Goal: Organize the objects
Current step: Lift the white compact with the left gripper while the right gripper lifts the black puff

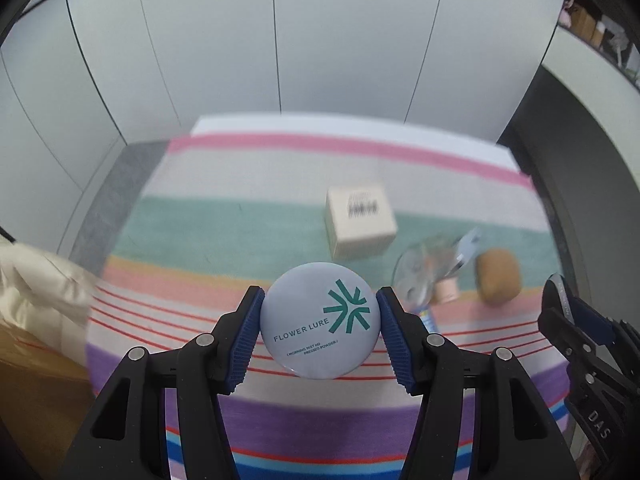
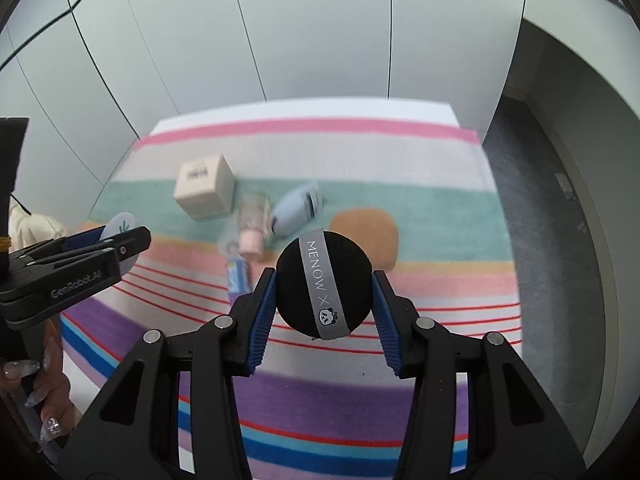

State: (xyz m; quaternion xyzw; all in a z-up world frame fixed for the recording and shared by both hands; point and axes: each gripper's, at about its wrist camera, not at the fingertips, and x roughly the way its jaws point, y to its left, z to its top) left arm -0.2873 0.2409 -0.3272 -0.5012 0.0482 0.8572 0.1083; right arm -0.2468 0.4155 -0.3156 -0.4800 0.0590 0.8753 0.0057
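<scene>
Risk: left gripper pinches compact by its rim, right gripper squeezes black puff; either could slip onto striped cloth.

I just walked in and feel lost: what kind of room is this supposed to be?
Probably an office or lab corner set up as a dressing table. A striped cloth covers a table by plain grey wall panels, with makeup scattered on it: a small box and a tan sponge.

box on cloth, sponge right
</scene>
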